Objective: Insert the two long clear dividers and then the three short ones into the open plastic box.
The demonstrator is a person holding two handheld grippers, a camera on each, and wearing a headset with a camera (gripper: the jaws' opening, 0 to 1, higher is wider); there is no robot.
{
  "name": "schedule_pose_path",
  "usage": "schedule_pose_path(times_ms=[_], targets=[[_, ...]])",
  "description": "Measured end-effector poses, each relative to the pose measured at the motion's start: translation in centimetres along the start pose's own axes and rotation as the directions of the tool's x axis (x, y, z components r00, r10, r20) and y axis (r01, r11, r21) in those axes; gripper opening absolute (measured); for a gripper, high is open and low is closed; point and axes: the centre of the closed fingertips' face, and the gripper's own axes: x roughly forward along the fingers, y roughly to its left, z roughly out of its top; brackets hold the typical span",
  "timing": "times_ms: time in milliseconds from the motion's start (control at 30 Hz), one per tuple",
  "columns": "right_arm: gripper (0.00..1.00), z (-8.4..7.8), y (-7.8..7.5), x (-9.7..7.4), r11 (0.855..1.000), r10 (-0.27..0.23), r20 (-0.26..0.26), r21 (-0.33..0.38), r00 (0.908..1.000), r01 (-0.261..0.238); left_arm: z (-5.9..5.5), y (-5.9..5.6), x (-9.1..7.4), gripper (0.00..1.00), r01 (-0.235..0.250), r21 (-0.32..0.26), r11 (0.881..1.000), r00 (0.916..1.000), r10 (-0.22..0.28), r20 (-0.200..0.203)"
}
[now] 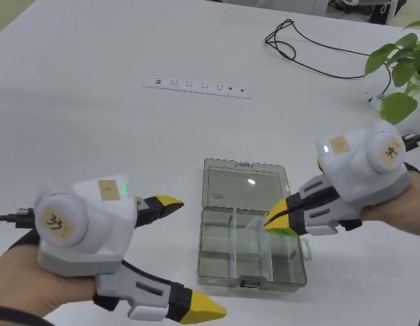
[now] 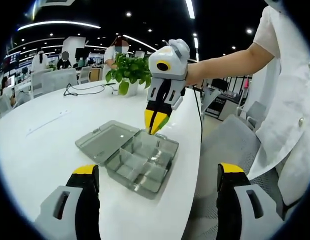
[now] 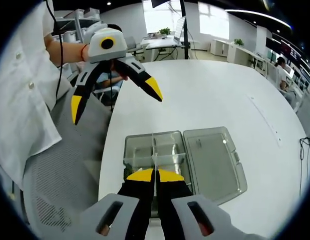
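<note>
Looks partway done. On the white table (image 1: 94,122), the open plastic box (image 1: 254,284) with lid laid flat and seated dividers (image 1: 233,244) already upright inside — exact count hard to tell through the clear plastic. Pinched between the closed jaws of the right gripper (image 1: 274,221), edge-on over the box's right side: a held divider (image 3: 154,150), not yet in its slots. Spread wide and empty beside the box's left wall: the left gripper (image 1: 188,255). Left to do — lower this piece in, then fit any short ones remaining.
</note>
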Motion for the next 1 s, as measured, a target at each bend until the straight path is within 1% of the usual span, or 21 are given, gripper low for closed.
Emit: schedule_pose_path(times_ms=[133, 267, 367, 533, 633, 900, 1000], targets=[[0.03, 0.4, 0.3, 0.3, 1.000, -0.004, 0.002, -0.021, 1.0000, 0.004, -0.1, 0.0, 0.0, 1.00, 0.000, -0.002, 1.000, 1.0000, 0.000, -0.003], [0.03, 0.1, 0.4, 0.7, 0.997, -0.002, -0.024, -0.072, 0.9997, 0.001, -0.1, -0.1, 0.0, 1.00, 0.001, -0.003, 1.000, 1.0000, -0.001, -0.003], [0.03, 0.1, 0.5, 0.9, 0.996, -0.004, -0.035, -0.091, 0.9994, 0.000, -0.1, -0.1, 0.1, 1.00, 0.002, -0.004, 1.000, 1.0000, -0.002, -0.001], [0.03, 0.0, 0.4, 1.2, 0.997, -0.003, -0.031, -0.079, 0.9995, 0.001, -0.1, -0.1, 0.1, 1.00, 0.004, -0.003, 1.000, 1.0000, -0.004, -0.001], [0.03, -0.3, 0.5, 1.7, 0.996, -0.001, -0.053, -0.092, 0.9986, -0.004, -0.2, -0.1, 0.2, 1.00, 0.005, -0.004, 1.000, 1.0000, -0.005, -0.006], [0.03, -1.0, 0.4, 3.1, 0.997, 0.000, -0.091, -0.083, 0.9959, -0.007, -0.3, -0.1, 0.1, 1.00, 0.005, -0.006, 1.000, 1.0000, -0.005, -0.007], [0.03, -1.4, 0.4, 3.6, 0.997, -0.001, -0.115, -0.082, 0.9933, -0.009, -0.3, -0.1, 0.2, 1.00, 0.006, -0.005, 1.000, 0.9999, -0.006, -0.008]])
